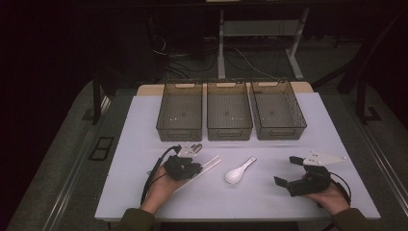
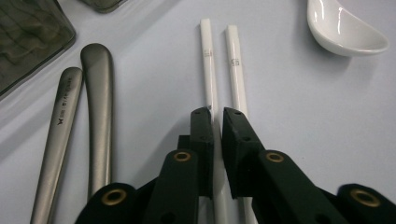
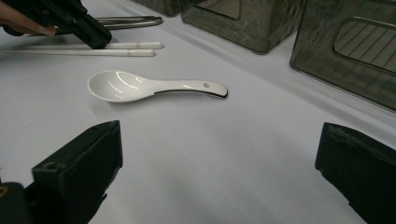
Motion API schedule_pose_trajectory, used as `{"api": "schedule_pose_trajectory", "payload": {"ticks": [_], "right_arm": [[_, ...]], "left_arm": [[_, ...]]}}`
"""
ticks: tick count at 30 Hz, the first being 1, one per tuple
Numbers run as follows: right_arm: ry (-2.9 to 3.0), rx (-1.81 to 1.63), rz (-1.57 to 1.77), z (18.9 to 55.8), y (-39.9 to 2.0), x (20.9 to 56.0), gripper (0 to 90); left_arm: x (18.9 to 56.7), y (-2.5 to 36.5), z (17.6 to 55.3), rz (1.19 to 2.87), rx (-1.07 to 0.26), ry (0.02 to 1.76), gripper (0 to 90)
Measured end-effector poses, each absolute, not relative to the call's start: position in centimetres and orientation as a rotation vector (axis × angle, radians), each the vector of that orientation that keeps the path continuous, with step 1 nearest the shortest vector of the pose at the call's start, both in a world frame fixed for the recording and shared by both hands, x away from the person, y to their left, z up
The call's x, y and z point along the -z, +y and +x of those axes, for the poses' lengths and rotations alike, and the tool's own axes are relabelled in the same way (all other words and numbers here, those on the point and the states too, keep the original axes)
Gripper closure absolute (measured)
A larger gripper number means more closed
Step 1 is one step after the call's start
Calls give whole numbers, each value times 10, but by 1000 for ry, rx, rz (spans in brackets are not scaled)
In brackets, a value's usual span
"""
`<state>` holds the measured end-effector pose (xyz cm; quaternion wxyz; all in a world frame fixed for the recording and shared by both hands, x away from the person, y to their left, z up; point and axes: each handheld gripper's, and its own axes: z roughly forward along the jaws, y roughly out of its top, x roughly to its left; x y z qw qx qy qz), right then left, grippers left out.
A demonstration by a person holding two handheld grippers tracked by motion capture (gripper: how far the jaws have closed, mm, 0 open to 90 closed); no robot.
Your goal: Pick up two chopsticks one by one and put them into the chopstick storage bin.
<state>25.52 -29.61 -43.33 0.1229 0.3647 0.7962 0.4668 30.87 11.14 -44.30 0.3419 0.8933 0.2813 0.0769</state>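
Note:
A pair of white chopsticks (image 2: 208, 60) lies side by side on the white table (image 1: 269, 192). My left gripper (image 2: 217, 114) points along them, and its jaws stand close together around the left chopstick. The right chopstick (image 2: 235, 65) runs under the right jaw. From above, the left gripper (image 1: 195, 168) sits over the near ends of the chopsticks (image 1: 211, 163). A white ceramic spoon (image 1: 239, 172) lies in the middle of the table, bowl toward me. My right gripper (image 3: 222, 140) rests to the right of the spoon (image 3: 140, 86), jaws wide apart with nothing between them.
Three dark see-through bins (image 1: 179, 111) (image 1: 229, 111) (image 1: 277, 110) stand in a row at the back of the table. Two grey metal utensil handles (image 2: 98, 107) lie left of the chopsticks, near the left bin.

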Motion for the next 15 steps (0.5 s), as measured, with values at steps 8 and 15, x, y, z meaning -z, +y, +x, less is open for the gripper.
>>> {"api": "schedule_pose_trajectory", "payload": {"ticks": [8,15], "right_arm": [[2324,-1359,1064,255,-296,433,7],[2322,-1362,1064,255,-297,433,7]], "left_arm": [[442,112,310,2330,-202,730,838],[439,113,311,2311,-196,765,840]]}}
